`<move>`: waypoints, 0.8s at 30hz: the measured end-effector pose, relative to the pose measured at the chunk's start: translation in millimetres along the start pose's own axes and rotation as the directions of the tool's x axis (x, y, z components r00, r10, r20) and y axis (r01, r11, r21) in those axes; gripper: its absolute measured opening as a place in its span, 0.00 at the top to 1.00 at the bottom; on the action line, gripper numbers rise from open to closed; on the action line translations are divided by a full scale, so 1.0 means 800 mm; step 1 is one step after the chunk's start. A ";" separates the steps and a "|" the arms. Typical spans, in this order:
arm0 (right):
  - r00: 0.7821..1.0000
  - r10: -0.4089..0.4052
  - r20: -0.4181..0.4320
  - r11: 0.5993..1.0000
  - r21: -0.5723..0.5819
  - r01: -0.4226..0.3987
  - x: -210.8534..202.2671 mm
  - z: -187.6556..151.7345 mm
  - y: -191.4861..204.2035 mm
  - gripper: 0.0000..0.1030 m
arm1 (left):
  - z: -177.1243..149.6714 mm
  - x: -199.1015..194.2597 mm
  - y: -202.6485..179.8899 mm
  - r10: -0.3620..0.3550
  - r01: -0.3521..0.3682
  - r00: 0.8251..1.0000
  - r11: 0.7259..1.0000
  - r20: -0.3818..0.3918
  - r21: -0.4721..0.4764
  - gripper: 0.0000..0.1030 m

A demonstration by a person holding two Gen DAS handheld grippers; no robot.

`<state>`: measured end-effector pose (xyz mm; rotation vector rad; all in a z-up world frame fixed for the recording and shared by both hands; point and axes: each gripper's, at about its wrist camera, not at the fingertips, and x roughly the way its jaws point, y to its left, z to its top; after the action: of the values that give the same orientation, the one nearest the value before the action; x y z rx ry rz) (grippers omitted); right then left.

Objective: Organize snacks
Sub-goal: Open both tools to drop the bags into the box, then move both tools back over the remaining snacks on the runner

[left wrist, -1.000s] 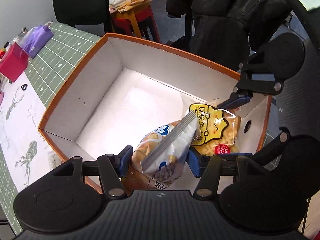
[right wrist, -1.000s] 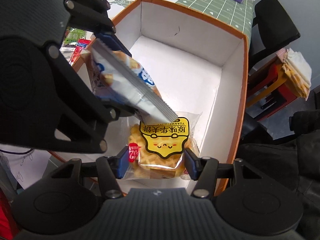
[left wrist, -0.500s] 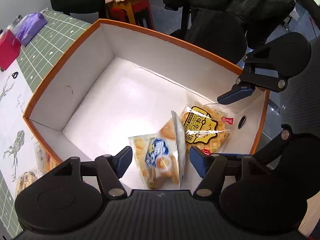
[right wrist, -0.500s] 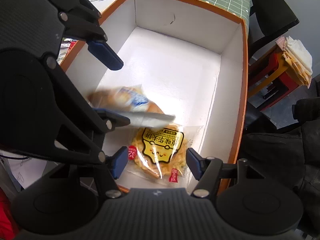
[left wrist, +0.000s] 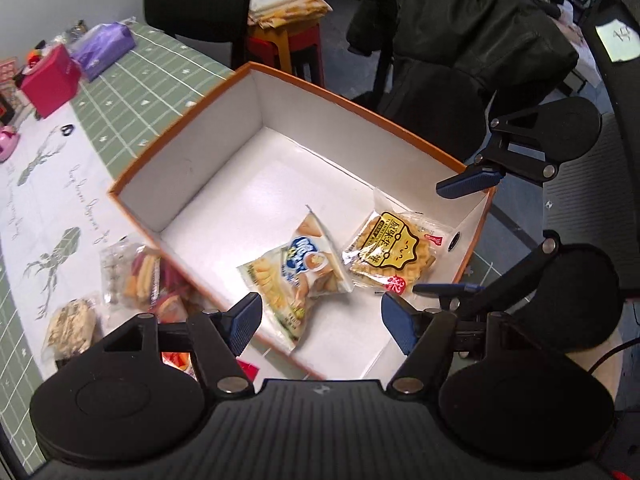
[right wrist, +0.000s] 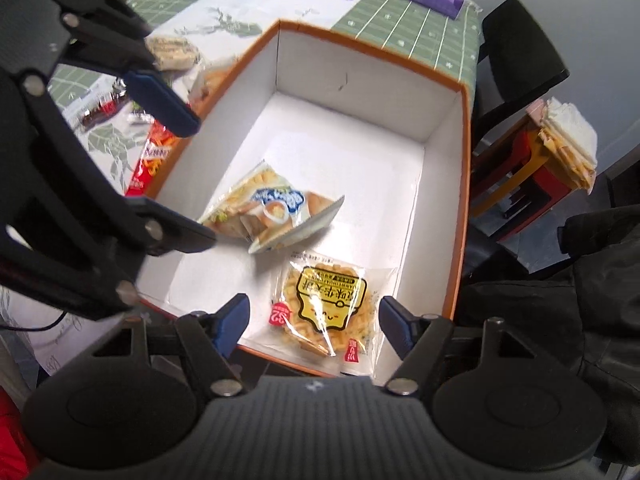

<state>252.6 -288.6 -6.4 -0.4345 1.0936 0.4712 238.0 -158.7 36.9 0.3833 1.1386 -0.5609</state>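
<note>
An orange-rimmed white box [left wrist: 360,100] [right wrist: 372,50] stands on the table. Two snack bags lie loose on its floor: a blue-and-white bag [left wrist: 300,268] [right wrist: 268,208] and, beside it, a clear bag with a yellow label [left wrist: 390,256] [right wrist: 326,304]. My left gripper [left wrist: 320,316] [right wrist: 176,168] hovers open above the blue-and-white bag without touching it. My right gripper [right wrist: 314,324] [left wrist: 458,236] hangs over the yellow-label bag; its jaws are opening and nothing is pressed between them.
Several loose snack packets [left wrist: 132,272] lie on the tablecloth beside the box, with a red packet [right wrist: 150,160] against its wall. A pink box [left wrist: 50,80] and a purple pack [left wrist: 106,46] sit farther off. A black chair [left wrist: 196,12], a red stool [left wrist: 284,40] and a dark jacket [left wrist: 460,40] stand beyond the table.
Both grippers have let go of their bags, which dropped onto the box floor. Both have opened wider and risen away from the box.
</note>
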 end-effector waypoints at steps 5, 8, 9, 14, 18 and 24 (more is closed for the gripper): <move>0.993 0.003 0.120 0.999 0.045 -0.008 -0.034 0.004 0.024 0.32 | -0.034 -0.048 0.024 0.038 -0.034 0.997 0.997 0.062 -0.066 0.22; 0.986 0.029 0.165 0.996 0.083 -0.043 -0.046 0.012 0.040 0.32 | -0.058 -0.070 0.048 0.063 -0.052 0.995 0.988 0.074 -0.145 0.22; 0.983 0.042 0.177 0.993 0.102 -0.061 -0.050 0.017 0.047 0.32 | -0.067 -0.076 0.057 0.073 -0.060 0.995 0.983 0.071 -0.175 0.22; 0.965 0.110 0.239 0.983 0.118 -0.142 -0.062 0.041 0.088 0.32 | -0.113 -0.093 0.096 0.130 -0.116 0.991 0.963 0.041 -0.241 0.22; 0.954 0.143 0.264 0.983 0.073 -0.167 -0.060 0.063 0.126 0.32 | -0.158 -0.097 0.133 0.176 -0.172 0.984 0.944 -0.013 -0.282 0.21; 0.963 0.165 0.213 0.981 0.068 -0.183 -0.025 0.094 0.168 0.32 | -0.204 -0.089 0.190 0.208 -0.226 0.974 0.910 -0.089 -0.346 0.21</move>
<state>224.4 -139.7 27.9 -0.2071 0.9505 0.6079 186.3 70.1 42.0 0.2070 1.2006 -0.1428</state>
